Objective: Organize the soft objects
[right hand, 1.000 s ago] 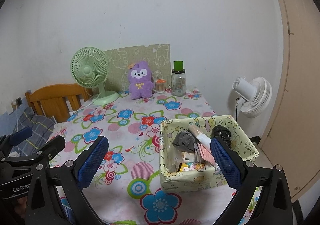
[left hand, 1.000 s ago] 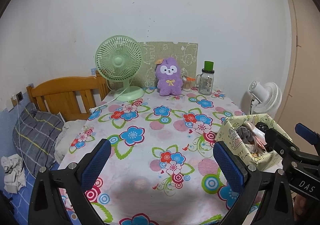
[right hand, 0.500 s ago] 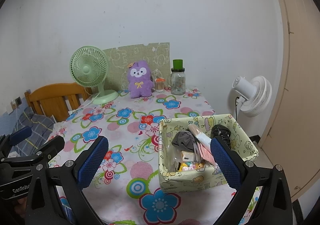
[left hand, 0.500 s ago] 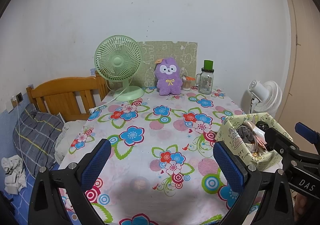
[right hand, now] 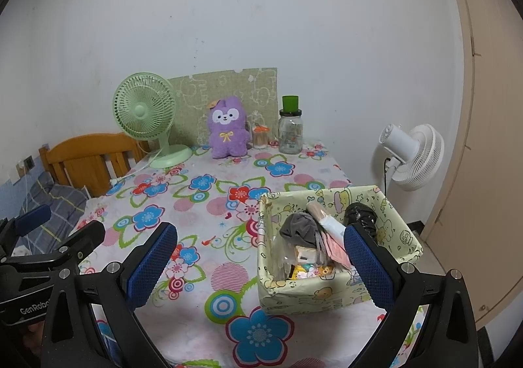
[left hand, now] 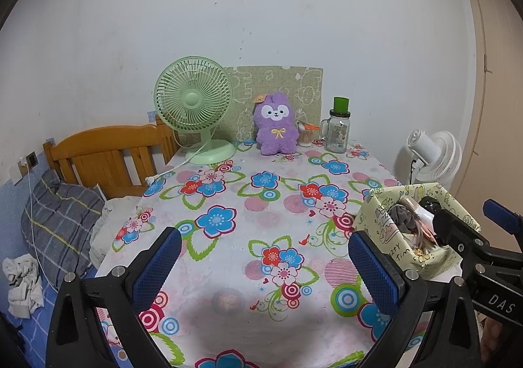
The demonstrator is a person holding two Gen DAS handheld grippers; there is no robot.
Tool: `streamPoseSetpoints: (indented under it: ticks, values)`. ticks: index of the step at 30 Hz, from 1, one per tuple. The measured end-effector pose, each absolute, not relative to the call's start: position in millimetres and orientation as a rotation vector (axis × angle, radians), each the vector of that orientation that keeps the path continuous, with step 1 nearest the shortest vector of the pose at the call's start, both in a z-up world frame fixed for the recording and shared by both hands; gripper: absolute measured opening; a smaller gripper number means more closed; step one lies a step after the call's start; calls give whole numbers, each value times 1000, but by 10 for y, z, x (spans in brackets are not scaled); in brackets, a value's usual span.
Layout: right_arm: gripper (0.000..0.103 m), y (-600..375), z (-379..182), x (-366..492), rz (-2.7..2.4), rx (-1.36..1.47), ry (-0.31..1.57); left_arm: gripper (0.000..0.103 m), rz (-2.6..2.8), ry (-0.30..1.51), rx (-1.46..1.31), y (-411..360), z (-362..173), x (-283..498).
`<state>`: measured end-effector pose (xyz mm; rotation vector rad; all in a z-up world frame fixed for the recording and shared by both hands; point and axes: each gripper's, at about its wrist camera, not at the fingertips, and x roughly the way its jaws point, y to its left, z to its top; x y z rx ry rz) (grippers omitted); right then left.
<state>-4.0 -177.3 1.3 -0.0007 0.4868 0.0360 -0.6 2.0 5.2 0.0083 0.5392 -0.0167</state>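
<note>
A purple plush toy [left hand: 276,124] sits upright at the far edge of the flowered table, also in the right wrist view [right hand: 227,128]. A pale green fabric box [right hand: 333,291] at the table's near right holds a grey cloth [right hand: 299,228], a black item and small packets; it also shows in the left wrist view [left hand: 379,220]. My left gripper [left hand: 263,265] is open and empty above the near table edge. My right gripper [right hand: 258,265] is open and empty, its right finger in front of the box.
A green desk fan [left hand: 196,106] stands far left with its cord on the tablecloth [left hand: 228,237]. A glass jar with green lid [left hand: 338,131] and a small container stand beside the plush. A white floor fan [right hand: 412,152] is right; a wooden headboard [left hand: 108,155] and bedding left.
Both views have drawn back slightly from the table; the box and plush sit a little farther off. Both grippers stay open and empty.
</note>
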Motion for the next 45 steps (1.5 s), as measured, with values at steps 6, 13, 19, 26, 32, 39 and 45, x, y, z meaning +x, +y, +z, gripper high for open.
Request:
streamPoseSetpoints:
  ticks: [6, 13, 19, 26, 32, 39, 45]
  values:
    - [103, -1780, 6, -34, 35, -1, 487, 103, -16, 539, 10, 17, 49, -4]
    - [103, -1780, 3, -34, 34, -1, 487, 103, -15, 537, 14, 19, 47, -3]
    - [103, -1780, -7, -46, 28, -14, 473, 103, -16, 539, 14, 14, 45, -3]
    - [103, -1806, -21, -50, 31, -14, 471, 103, -16, 538, 19, 3, 37, -2]
    - [103, -1800, -20, -59, 25, -17, 463, 103, -16, 537, 20, -2, 31, 3]
    - [103, -1795, -19, -60, 25, -14, 464, 103, -17, 537, 20, -4, 30, 6]
    - [103, -1790, -9, -63, 20, -18, 459, 103, -15, 537, 23, -4, 30, 21]
